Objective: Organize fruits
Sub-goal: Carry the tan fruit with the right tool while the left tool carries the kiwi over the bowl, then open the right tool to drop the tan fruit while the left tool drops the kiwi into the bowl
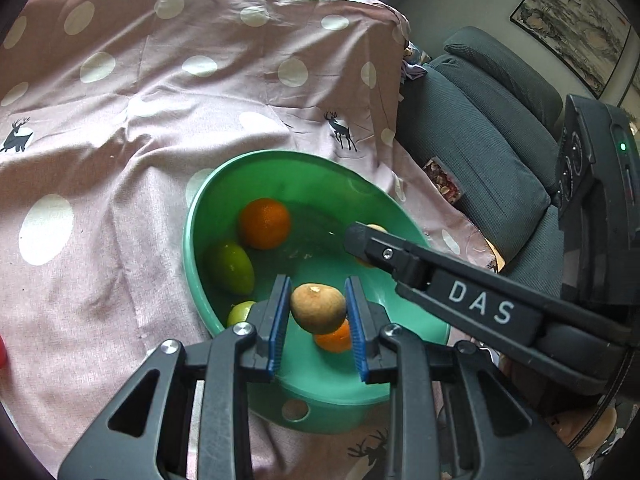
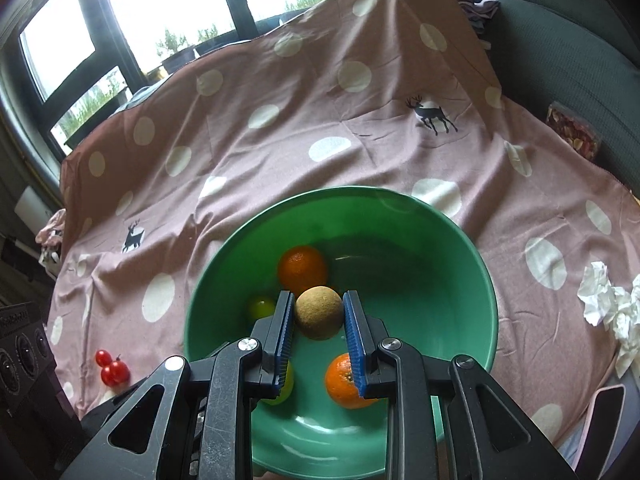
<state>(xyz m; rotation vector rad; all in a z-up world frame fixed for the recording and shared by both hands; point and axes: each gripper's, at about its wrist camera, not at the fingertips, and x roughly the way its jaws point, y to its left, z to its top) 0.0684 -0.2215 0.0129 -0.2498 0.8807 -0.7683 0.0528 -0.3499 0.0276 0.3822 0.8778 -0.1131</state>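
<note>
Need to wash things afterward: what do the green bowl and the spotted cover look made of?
Green bowl: likely plastic, smooth and slightly glossy, showing soft reflections inside. Spotted cover: woven fabric, matte, with creases and draped edges.

Two brown fruits (image 1: pixel 318 308) (image 2: pixel 319 312) held above oranges (image 2: pixel 303 268) in green bowl (image 2: pixel 472 280).

Ahead of me a pink cloth (image 2: pixel 320 128) with pale dots and small deer covers the table. Beyond it stand dark-framed windows (image 2: pixel 160 4), bright with daylight — greenery shows outside. To my right sits a grey cushioned sofa (image 1: pixel 492 120), and above it hangs a framed landscape painting (image 1: pixel 576 28) on a pale wall.
</note>
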